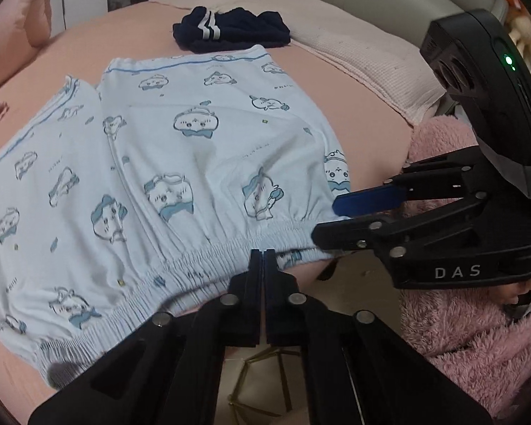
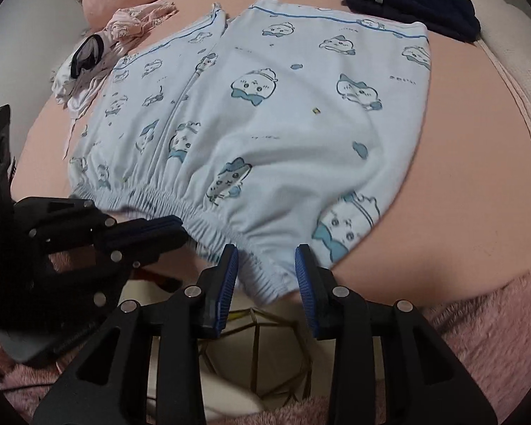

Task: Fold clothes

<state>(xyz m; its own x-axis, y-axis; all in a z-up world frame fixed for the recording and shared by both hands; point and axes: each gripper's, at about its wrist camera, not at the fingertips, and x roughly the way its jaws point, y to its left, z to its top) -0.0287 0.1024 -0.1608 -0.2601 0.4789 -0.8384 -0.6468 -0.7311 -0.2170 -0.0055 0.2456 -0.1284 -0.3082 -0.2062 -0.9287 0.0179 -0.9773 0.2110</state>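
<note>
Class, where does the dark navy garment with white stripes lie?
The navy striped garment lies bunched on the pink bed, beyond the light blue printed shorts' far hem.

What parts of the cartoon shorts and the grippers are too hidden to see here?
- Left wrist view: the left gripper has its fingers together at the waistband of the shorts; whether cloth is pinched between them is hidden.
- Right wrist view: the right gripper is open around the waistband corner; the cloth there is blurred.
- Both views: the underside of the shorts lies against the bed.
- Left wrist view: the dark clothes are bunched, so their type is unclear.
</note>
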